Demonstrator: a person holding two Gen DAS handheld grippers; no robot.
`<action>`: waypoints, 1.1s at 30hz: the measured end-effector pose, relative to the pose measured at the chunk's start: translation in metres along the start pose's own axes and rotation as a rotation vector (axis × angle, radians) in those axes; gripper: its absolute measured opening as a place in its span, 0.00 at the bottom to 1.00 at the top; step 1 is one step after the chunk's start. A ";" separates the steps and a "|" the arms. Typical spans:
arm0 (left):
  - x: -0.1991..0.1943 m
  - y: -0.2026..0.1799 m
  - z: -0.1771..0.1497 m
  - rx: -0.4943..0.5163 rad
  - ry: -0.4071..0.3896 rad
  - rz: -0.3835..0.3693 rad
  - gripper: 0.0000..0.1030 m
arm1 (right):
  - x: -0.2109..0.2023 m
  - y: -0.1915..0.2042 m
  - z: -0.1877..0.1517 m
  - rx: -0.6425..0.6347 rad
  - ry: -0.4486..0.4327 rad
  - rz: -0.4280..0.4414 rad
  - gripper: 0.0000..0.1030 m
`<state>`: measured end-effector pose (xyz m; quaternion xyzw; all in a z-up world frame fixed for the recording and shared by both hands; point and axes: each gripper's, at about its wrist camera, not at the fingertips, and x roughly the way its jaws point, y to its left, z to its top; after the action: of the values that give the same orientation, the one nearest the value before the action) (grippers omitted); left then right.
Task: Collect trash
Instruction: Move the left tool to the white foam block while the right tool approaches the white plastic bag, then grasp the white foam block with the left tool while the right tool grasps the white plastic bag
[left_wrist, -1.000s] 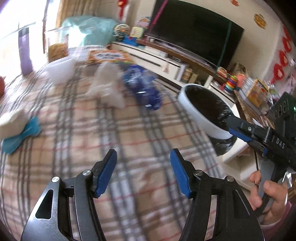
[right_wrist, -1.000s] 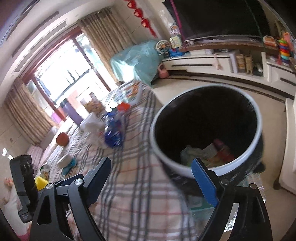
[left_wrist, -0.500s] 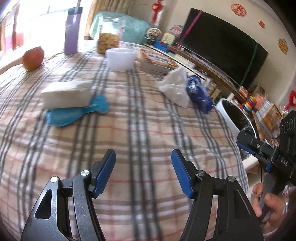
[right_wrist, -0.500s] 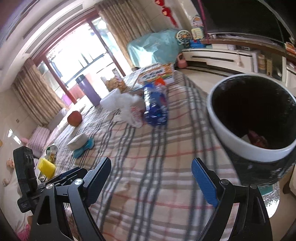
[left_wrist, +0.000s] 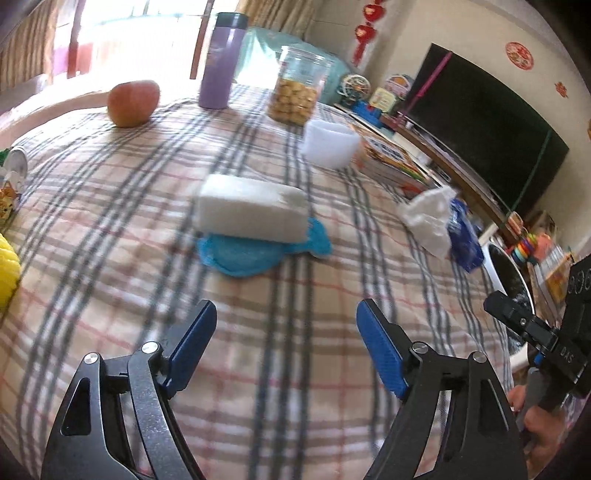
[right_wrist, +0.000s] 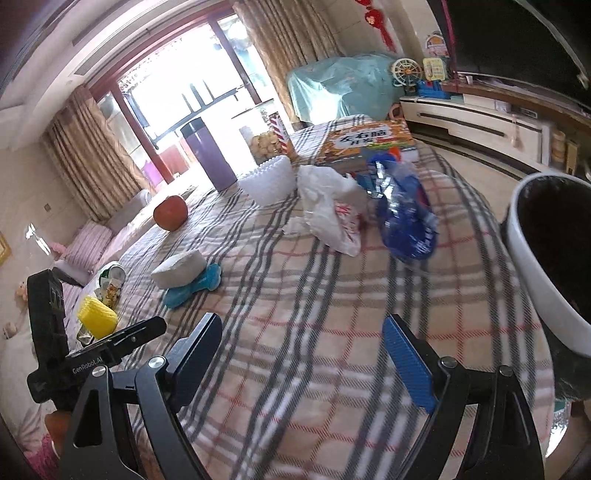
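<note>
On the plaid tablecloth (left_wrist: 258, 314) lie a crumpled white plastic bag (right_wrist: 328, 210) and a crushed blue plastic bottle (right_wrist: 404, 218), side by side near the table's right end. A white bin (right_wrist: 535, 280) with a black liner stands just off that end. The bag (left_wrist: 430, 218) and bottle (left_wrist: 463, 240) show far right in the left wrist view. My left gripper (left_wrist: 284, 339) hovers over bare cloth, its jaws opening with nothing between them. My right gripper (right_wrist: 303, 354) is open and empty, over the cloth short of the bag.
A white block on a blue fish-shaped mat (left_wrist: 255, 218), an apple (left_wrist: 133, 101), a purple flask (left_wrist: 221, 61), a biscuit jar (left_wrist: 297, 92), a white bowl (left_wrist: 330, 142) and a book (right_wrist: 365, 142) stand on the table. A yellow object (right_wrist: 96, 317) and a can (right_wrist: 110, 275) lie at the left edge.
Both grippers swung away from the bin toward the table's middle. The left jaws spread wider. The bin slid to the right edge of both views.
</note>
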<state>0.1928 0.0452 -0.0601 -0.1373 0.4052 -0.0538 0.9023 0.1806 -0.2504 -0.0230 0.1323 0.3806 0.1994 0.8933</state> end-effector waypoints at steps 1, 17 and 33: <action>0.001 0.003 0.003 -0.006 0.001 -0.001 0.78 | 0.005 0.003 0.002 -0.006 0.000 0.000 0.87; 0.044 0.004 0.046 0.029 -0.004 0.087 0.84 | 0.070 0.004 0.046 -0.008 -0.022 -0.076 0.87; 0.028 -0.003 0.039 0.080 -0.077 0.076 0.67 | 0.069 0.002 0.039 -0.004 -0.011 -0.055 0.19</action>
<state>0.2407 0.0450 -0.0542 -0.0878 0.3726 -0.0303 0.9233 0.2519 -0.2207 -0.0395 0.1210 0.3785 0.1749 0.9008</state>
